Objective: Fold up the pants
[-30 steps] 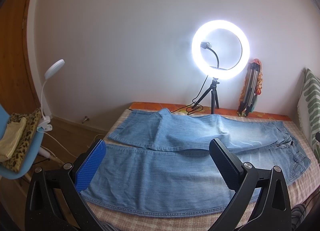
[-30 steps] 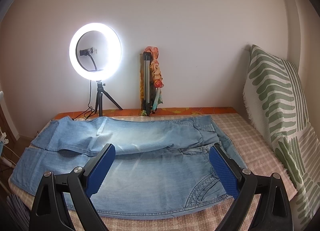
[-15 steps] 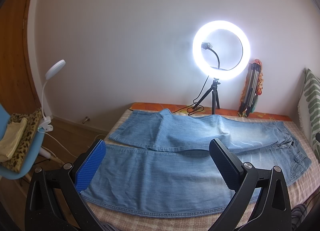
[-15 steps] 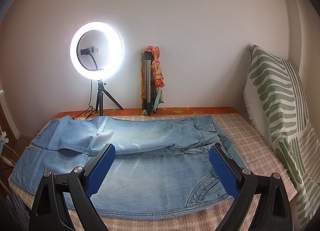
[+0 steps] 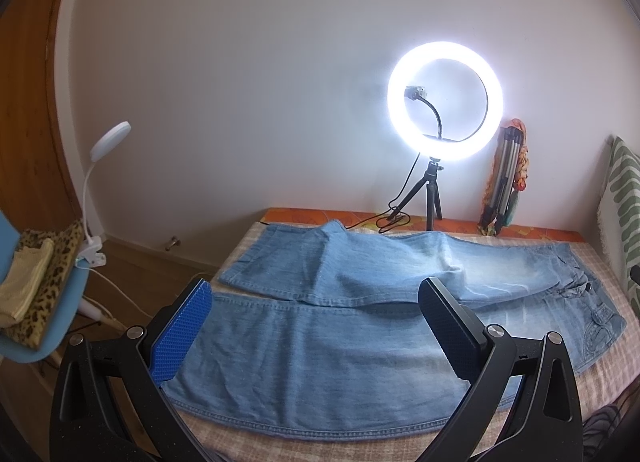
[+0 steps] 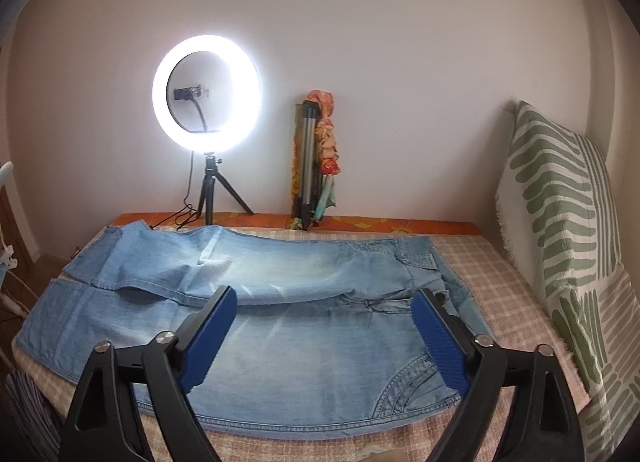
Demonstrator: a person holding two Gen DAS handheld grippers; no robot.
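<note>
Light blue denim pants lie flat on a checked bedspread, legs side by side, hems to the left and waist to the right. They also show in the right wrist view. My left gripper is open and empty, held above the near leg close to the hem end. My right gripper is open and empty, held above the near leg by the waist and back pocket.
A lit ring light on a tripod and a folded tripod stand at the wall behind the pants. A green-striped pillow leans at the right. A blue chair with cloths and a clip lamp stand left of the bed.
Both grippers have shifted only very slightly; the view has crept a little. The pants lie as before.
</note>
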